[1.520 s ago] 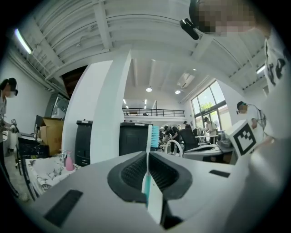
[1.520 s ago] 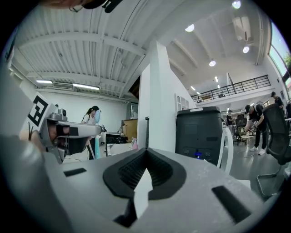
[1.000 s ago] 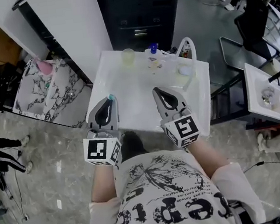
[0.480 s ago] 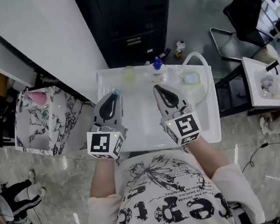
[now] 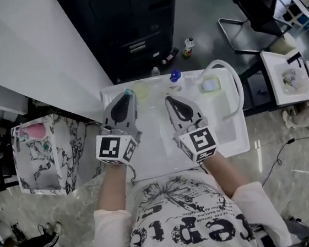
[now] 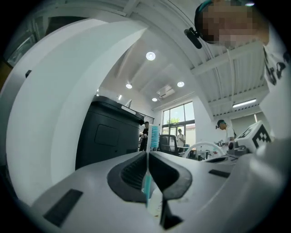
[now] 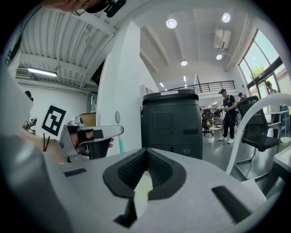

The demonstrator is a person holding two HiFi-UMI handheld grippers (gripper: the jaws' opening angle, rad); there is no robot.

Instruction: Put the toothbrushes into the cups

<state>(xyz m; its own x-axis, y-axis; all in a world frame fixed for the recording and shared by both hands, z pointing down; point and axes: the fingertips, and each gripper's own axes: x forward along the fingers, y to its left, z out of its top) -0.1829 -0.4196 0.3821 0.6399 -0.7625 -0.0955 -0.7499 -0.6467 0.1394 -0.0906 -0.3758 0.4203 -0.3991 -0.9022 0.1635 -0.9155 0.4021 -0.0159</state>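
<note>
The left hand-held gripper [image 5: 127, 94] and the right hand-held gripper [image 5: 169, 99] each had a light grey moulded body with black ribbed pad recesses. A white cube [image 5: 114, 148] with black square markers was fitted at the rear of each. Behind the cubes, the operator wore a white T-shirt [image 5: 182, 222] printed with black graphics and lettering.

light: bright, ceiling lights [image 7: 171, 22] overhead | glare: window [image 6: 179, 119] | edges: fisheye-bent, dark corners | foreground: soft
</note>
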